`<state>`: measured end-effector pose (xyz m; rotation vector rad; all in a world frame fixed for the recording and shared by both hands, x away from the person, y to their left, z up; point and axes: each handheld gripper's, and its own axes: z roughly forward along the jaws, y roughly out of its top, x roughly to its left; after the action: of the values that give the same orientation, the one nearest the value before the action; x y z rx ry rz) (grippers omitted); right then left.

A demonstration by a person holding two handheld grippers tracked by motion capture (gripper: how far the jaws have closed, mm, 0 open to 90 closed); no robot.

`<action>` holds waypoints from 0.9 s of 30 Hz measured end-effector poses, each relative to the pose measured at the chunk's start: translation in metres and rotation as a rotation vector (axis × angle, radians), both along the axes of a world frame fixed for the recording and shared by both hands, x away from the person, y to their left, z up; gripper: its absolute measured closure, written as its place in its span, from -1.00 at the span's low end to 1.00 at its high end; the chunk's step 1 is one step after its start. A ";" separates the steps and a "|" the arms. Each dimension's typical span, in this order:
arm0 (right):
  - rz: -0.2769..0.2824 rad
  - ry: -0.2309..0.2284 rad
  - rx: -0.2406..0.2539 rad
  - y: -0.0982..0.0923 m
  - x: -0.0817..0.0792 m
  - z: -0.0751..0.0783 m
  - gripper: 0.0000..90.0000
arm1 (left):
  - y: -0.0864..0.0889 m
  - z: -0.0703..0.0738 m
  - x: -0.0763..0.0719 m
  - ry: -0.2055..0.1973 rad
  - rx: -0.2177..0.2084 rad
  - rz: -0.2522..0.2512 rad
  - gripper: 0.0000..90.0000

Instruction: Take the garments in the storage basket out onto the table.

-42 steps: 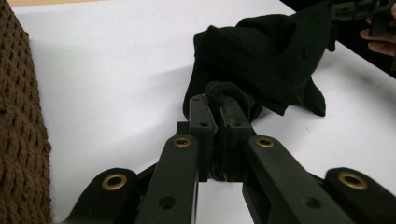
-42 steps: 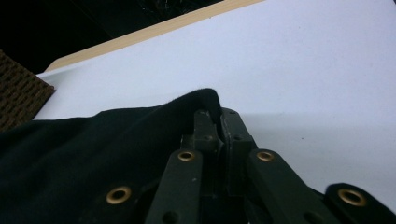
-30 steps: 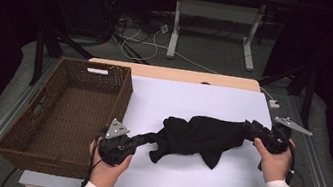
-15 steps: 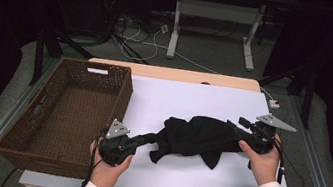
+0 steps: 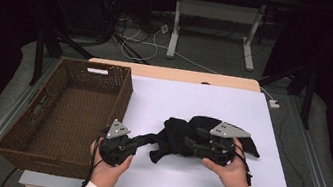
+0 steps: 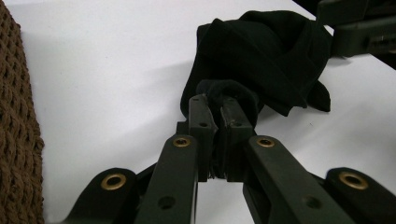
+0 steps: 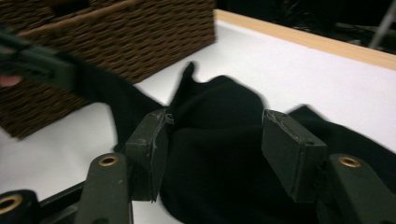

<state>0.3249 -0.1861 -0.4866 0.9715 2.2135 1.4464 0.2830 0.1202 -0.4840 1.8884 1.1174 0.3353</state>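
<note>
Right gripper [image 5: 193,145] has been travelling left across the tabletop [image 5: 203,104] since the earlier frames: it was out at the right end of the black garment [image 5: 183,134], now it is sitting over the garment's middle, and the cloth is bunching into a shorter heap where it was lying stretched out. Its jaws have just been opening; in the right gripper view the right gripper [image 7: 212,144] is standing about half wide with black cloth lying between the pads, and the pads are not pressing on it.

Left gripper [image 5: 139,140] is staying put, near-left of the garment, just beside the basket [image 5: 51,105]. In the left gripper view the left gripper [image 6: 215,105] is pinching a fold at the garment's [image 6: 266,56] left end, jaws nearly together on the cloth.

Garment is lying on the white tabletop, centre, slightly toward the near edge, right of the basket and not touching it. It is spanning from the left gripper's tips to under the right gripper, with a tail sticking out right past the right hand [image 5: 228,169].

Count: one garment, one wicker basket, two grippers, two hands. Left hand [image 5: 106,170] is gripping its tool at the near edge of the tabletop.
</note>
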 end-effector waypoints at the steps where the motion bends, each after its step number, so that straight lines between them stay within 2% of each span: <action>1: 0.014 0.005 -0.004 0.005 -0.002 -0.002 -0.09 | 0.000 0.000 0.000 -0.001 0.000 -0.001 0.92; 3: 0.031 -0.003 -0.020 0.011 -0.003 -0.005 -0.09 | 0.000 0.000 0.000 0.000 0.001 -0.001 0.92; 6: 0.048 -0.028 -0.091 0.018 -0.004 -0.011 -0.10 | -0.001 -0.001 0.000 0.002 0.002 0.000 0.92; 11: 0.058 -0.021 -0.128 0.026 -0.003 -0.020 -0.16 | -0.001 -0.001 0.001 0.004 0.006 -0.003 0.92; 14: 0.058 -0.022 -0.161 0.029 0.000 -0.027 -0.12 | -0.002 -0.001 0.001 0.003 0.006 -0.002 0.92; 15: 0.058 -0.030 -0.184 0.030 0.001 -0.029 -0.05 | -0.002 -0.001 0.001 0.002 0.006 -0.002 0.92; 18: 0.038 -0.019 -0.231 0.031 0.002 -0.032 0.47 | -0.002 -0.002 0.001 0.006 0.007 -0.004 0.92; 20: 0.038 -0.010 -0.225 0.029 0.004 -0.032 0.76 | -0.001 -0.002 0.001 0.005 0.008 -0.003 0.92; 21: 0.037 0.006 -0.210 0.028 0.005 -0.031 0.84 | -0.001 -0.002 0.001 0.006 0.007 -0.001 0.92; 24: 0.031 0.031 -0.167 0.020 0.009 -0.028 0.90 | -0.001 -0.002 0.001 0.007 0.005 0.002 0.92; 27: -0.002 0.047 -0.097 0.006 0.016 -0.022 0.91 | 0.000 -0.002 0.002 0.007 0.011 0.002 0.92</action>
<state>0.3414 -0.1803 -0.5090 0.9852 2.2922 1.3148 0.2845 0.1197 -0.4864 1.8998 1.1242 0.3370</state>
